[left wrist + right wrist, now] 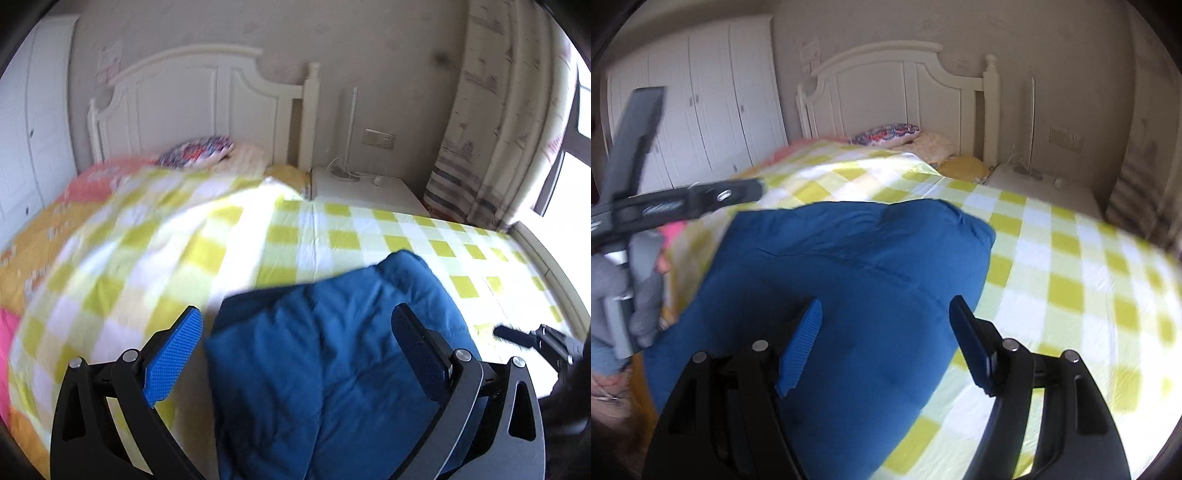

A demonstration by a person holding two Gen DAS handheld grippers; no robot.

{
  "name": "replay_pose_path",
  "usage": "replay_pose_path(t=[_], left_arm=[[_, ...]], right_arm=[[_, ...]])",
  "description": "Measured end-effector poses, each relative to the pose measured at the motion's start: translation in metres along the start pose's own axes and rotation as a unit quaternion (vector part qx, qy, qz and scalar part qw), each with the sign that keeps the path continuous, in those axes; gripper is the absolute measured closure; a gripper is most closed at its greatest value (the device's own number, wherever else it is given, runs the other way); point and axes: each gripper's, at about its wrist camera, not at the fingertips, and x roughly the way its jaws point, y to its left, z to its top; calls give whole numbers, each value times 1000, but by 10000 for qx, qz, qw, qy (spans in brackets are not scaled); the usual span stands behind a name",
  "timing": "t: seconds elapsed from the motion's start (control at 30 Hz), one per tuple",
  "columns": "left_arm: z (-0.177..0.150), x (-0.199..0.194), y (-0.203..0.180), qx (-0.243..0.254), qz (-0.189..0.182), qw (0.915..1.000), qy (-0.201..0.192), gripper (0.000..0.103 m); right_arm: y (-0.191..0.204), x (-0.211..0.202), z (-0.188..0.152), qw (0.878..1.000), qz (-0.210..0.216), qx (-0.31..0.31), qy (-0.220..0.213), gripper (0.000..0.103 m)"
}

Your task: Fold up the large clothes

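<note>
both claws off the cloth right now. left gripper has its jaws wide apart, nothing between the pads, hanging over the near part of the blue padded jacket. right gripper is also apart, blue pads clear of the fabric, hovering above the same jacket. nobody is holding anything.

the jacket lies on the bed, on the yellow-and-white checked sheet, already doubled into a thick, roughly rectangular bundle with a rounded folded edge toward the headboard. to its left a checked quilt is bunched up; pillow sits at the head end, well apart from the work.

from the right camera the other gripper shows at the left edge, held in a grey-gloved hand, beside the jacket's left side.

my read: one fold looks done and released, this is the gap between folds, or the end. can't tell if sleeves are tucked, the bundle hides them.

next move, if another fold is wanted: each claw picks a near corner or edge, clamps through all the puffy layers, lifts together and lays it over the far edge evenly. padding will spring back, so press flat after.
</note>
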Motion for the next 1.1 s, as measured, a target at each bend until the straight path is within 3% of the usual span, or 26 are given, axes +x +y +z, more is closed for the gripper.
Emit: replay_pose_path(t=[0.1, 0.13, 0.2, 0.27, 0.43, 0.5, 0.57, 0.63, 0.7, 0.77, 0.9, 1.0, 1.1], left_arm=[[-8, 52, -12, 373, 571, 9968, 413, 4], [-18, 80, -11, 437, 561, 9939, 846, 4], [-21, 93, 7, 38, 133, 9947, 1018, 4], [-23, 91, 22, -289, 39, 9946, 993, 4], [-30, 87, 21, -142, 215, 9957, 890, 4], [-30, 85, 17, -89, 284, 9959, 850, 4], [-29, 85, 15, -58, 341, 9960, 822, 4], [-27, 85, 17, -46, 350, 9960, 820, 4], [-26, 85, 17, -46, 363, 9961, 805, 4], [-28, 82, 17, -16, 390, 9965, 740, 4], [-28, 81, 17, -9, 439, 9965, 708, 4], [-27, 83, 21, -78, 352, 9965, 758, 4], [-28, 83, 22, -115, 311, 9968, 730, 4]], right_arm=[[7, 7, -13, 9999, 162, -28, 17, 32], [7, 9, -17, 9998, 213, 44, -12, 32], [3, 17, -23, 9983, 404, 415, -15, 29], [3, 18, -24, 9982, 363, 468, 44, 27], [24, -8, -17, 9990, 253, 292, 224, 27], [41, -35, -19, 9994, 14, 61, -327, 27], [71, -55, -19, 9954, 229, -621, -689, 27], [99, -48, -26, 9906, 56, -1288, -449, 27], [116, -18, -44, 9867, 39, -1608, 221, 24], [120, -10, -62, 9863, -81, -1647, -77, 22], [129, -21, -54, 9847, -248, -1717, 181, 25], [150, -37, -60, 9767, -279, -2123, -122, 25], [161, -26, -77, 9705, -300, -2393, -15, 24]])
